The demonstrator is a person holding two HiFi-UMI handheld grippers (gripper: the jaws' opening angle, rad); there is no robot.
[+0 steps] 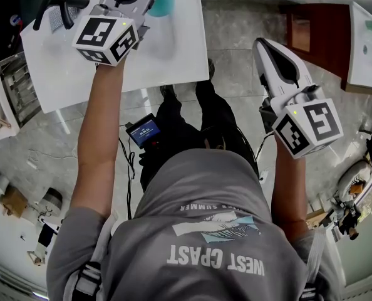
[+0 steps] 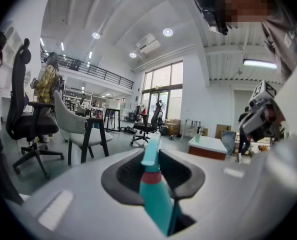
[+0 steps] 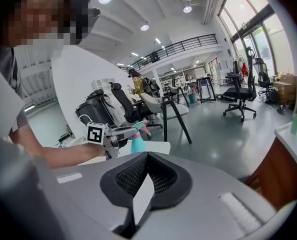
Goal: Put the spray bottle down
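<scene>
While the person is leaning over the white table (image 1: 173, 49), the left gripper (image 2: 151, 159) is pinching the spray bottle (image 2: 156, 199) near its top. Both black pads are pressing on it at the red collar, and the teal nozzle is poking out past the jaw tips. From the head view, the teal bottle is sitting over the table's right edge, towards the far side, with the person's bare left arm (image 1: 101, 124) stretching across the near edge to reach it. Looking from the right gripper view, the bottle is hanging below the left gripper, roughly upright, with a pink trigger sticking out sideways. Its base is hiding behind the right gripper's own body, so I cannot tell whether it is touching the tabletop.

Over on the other side, the right gripper (image 3: 146, 159) is hovering above the grey floor (image 1: 236, 36), well apart from the table's right edge. Its jaws are pressed together with nothing between them.

A black-handled tool (image 1: 61, 8) is lying near the table's far left corner.
</scene>
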